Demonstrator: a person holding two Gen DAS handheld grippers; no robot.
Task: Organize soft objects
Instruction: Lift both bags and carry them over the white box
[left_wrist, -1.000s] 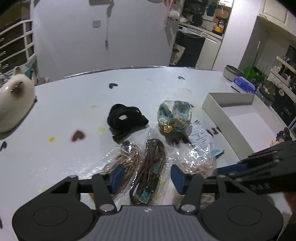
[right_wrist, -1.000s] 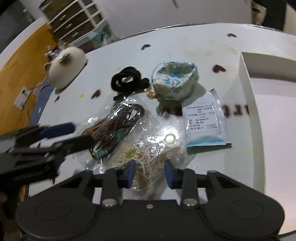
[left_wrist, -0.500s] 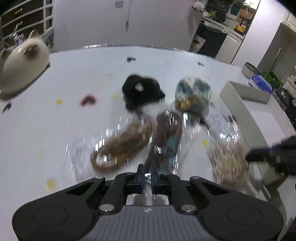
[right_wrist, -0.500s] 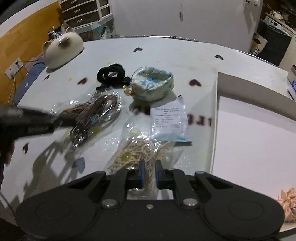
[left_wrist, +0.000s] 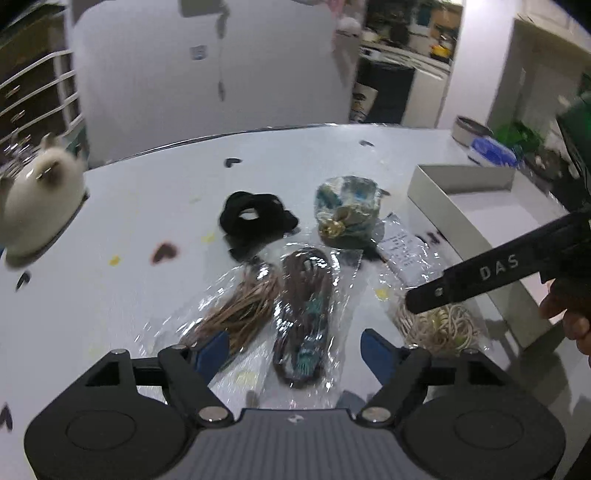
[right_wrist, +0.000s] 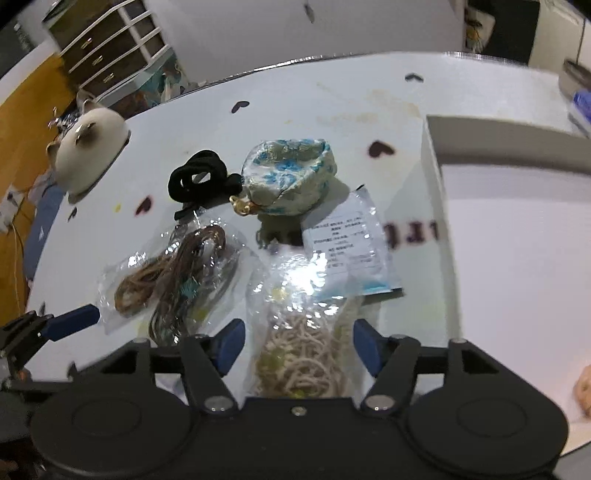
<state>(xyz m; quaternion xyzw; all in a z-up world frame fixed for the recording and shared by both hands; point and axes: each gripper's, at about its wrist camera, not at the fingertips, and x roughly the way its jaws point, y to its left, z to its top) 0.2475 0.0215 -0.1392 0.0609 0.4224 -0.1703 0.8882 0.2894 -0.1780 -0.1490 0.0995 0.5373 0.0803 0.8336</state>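
- Left gripper (left_wrist: 295, 350): fingers have just spread open, straddling the dark cord packet (left_wrist: 304, 314), gripping nothing
- Right gripper (right_wrist: 295, 343): fingers likewise just opened around the cream cord packet (right_wrist: 303, 354) on the tabletop (right_wrist: 332, 96)

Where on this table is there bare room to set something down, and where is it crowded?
Bare: the table between the cat figurine and the black hair ties, the far table behind the floral pouch, and most of the white box floor. Crowded: the middle, where three cord bags, the pouch and a labelled packet overlap.
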